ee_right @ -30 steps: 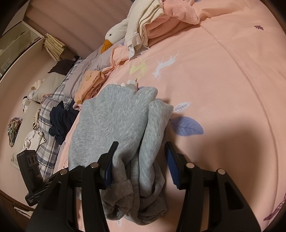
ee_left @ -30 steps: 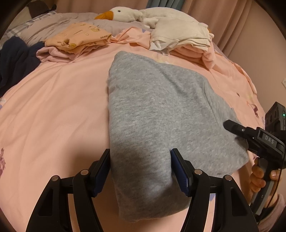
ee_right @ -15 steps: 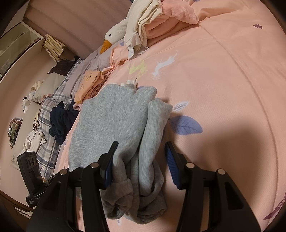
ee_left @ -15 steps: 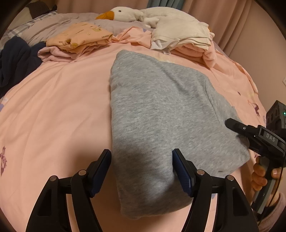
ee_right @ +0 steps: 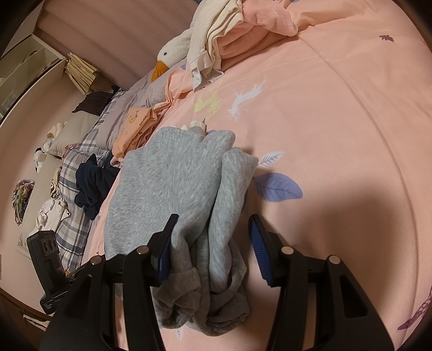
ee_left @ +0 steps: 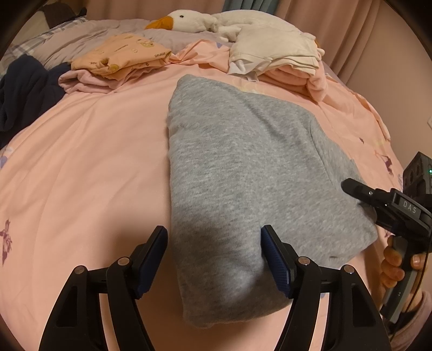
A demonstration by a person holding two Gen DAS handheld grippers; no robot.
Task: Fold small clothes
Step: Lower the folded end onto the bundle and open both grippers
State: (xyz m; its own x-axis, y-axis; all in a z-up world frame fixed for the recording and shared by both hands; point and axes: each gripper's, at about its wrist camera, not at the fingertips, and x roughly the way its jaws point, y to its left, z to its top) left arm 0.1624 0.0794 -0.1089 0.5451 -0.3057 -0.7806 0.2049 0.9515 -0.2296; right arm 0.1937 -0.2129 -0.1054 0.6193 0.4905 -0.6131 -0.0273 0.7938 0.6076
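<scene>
A grey sweater (ee_left: 243,162) lies folded on the pink duvet (ee_left: 81,167), its sleeves bunched at the near end (ee_right: 210,283). My left gripper (ee_left: 213,240) is open and straddles the sweater's near corner. Its right pad (ee_left: 272,256) touches the cloth and its left pad (ee_left: 154,253) stands just off the edge. My right gripper (ee_right: 210,237) is open over the bunched sleeves. There the left pad (ee_right: 164,253) rests against the fabric, while the right pad (ee_right: 259,251) is apart from it. In the left wrist view the right gripper (ee_left: 351,189) sits at the sweater's right edge, held by a hand (ee_left: 391,267).
At the back of the bed lie a folded peach garment (ee_left: 121,56), a cream and pink clothes pile (ee_left: 278,54) and a plush goose (ee_left: 186,20). A dark blue garment (ee_left: 21,91) is bunched at the left. Bare duvet (ee_right: 337,135) spreads right of the sweater.
The left gripper's jaws have widened slightly and its left pad has come off the sweater's edge. The right gripper and the sleeves look the same.
</scene>
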